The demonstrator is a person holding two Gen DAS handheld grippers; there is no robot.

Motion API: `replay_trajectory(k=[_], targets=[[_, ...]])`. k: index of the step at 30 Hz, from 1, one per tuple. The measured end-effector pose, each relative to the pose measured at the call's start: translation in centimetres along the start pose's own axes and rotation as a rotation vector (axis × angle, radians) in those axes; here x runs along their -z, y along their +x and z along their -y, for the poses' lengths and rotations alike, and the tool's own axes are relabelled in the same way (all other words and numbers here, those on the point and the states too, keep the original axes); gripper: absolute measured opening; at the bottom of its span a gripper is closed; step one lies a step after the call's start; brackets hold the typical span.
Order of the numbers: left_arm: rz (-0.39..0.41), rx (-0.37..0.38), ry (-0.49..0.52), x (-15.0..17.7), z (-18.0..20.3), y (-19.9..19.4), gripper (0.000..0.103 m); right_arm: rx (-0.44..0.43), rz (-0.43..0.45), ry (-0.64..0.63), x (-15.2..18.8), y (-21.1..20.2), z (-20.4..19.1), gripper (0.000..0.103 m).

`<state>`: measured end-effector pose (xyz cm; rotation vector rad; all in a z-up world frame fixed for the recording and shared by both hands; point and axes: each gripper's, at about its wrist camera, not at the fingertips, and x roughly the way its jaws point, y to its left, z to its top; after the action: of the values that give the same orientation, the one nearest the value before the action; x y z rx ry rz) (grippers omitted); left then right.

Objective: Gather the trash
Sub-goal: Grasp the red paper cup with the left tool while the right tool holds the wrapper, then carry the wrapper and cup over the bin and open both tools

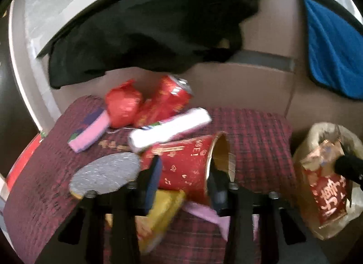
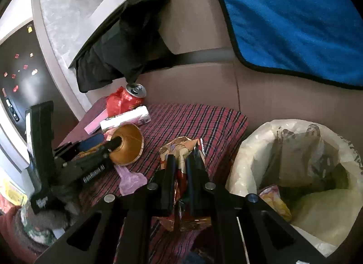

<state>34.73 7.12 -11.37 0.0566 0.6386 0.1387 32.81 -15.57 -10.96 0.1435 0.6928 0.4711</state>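
Red paper cup [image 1: 188, 164] lies on its side on the plaid cloth [image 1: 254, 132]; left gripper [image 1: 186, 180] pinches its wall, one finger inside the mouth. Right gripper [image 2: 181, 168] is clamped on a crumpled snack wrapper [image 2: 181, 148], near the lined bin [image 2: 245, 150] at right. Risk: thin wall may buckle and slip; wrapper may snag the liner. Count: one cup, one soda can [image 1: 172, 98], one bin, two grippers.
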Motion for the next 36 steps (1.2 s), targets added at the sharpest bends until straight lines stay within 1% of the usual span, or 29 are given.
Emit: replay_trajectory(k=[1, 4, 7, 9, 11, 15, 18, 22, 26, 29, 32, 36], targets=[[0.003, -0.015, -0.011, 0.0, -0.9, -0.1, 0.013, -0.004, -0.001, -0.002, 0.0, 0.1, -0.2, 0.009], [-0.012, 0.017, -0.096, 0.1, -4.5, -0.3, 0.006, -0.024, 0.000, -0.016, -0.1, 0.1, -1.3, 0.009], [-0.003, 0.027, -0.164, 0.5, -7.7, -0.9, 0.005, -0.040, 0.002, -0.047, -0.3, 0.2, -2.8, 0.009], [0.011, 0.031, -0.183, 0.8, -8.7, -1.6, 0.005, -0.043, 0.003, -0.064, -0.5, 0.4, -3.9, 0.009], [0.028, 0.049, -0.200, 0.7, -9.5, -2.5, 0.005, -0.048, 0.005, -0.079, -0.7, 0.5, -4.9, 0.009], [0.091, 0.070, -0.208, -0.2, -10.2, -4.8, 0.005, -0.048, 0.024, -0.112, -1.6, 0.0, -6.6, 0.009], [0.159, 0.087, -0.202, -1.4, -10.4, -7.3, 0.005, -0.040, 0.053, -0.137, -2.4, -0.9, -7.6, 0.009], [0.230, 0.106, -0.181, -2.8, -9.8, -9.9, 0.005, -0.016, 0.117, -0.166, -4.0, -3.3, -8.3, 0.009], [0.295, 0.147, -0.161, -4.3, -8.2, -12.8, 0.005, 0.016, 0.192, -0.177, -5.7, -6.4, -8.1, 0.009], [0.338, 0.191, -0.135, -5.3, -6.0, -15.0, 0.005, 0.051, 0.257, -0.185, -6.9, -9.5, -7.5, 0.009], [0.371, 0.241, -0.095, -6.1, -2.7, -16.8, 0.005, 0.096, 0.314, -0.195, -7.5, -12.6, -6.4, 0.009], [0.376, 0.298, -0.057, -6.6, 1.8, -18.1, 0.005, 0.164, 0.369, -0.198, -7.4, -16.4, -4.4, 0.009]])
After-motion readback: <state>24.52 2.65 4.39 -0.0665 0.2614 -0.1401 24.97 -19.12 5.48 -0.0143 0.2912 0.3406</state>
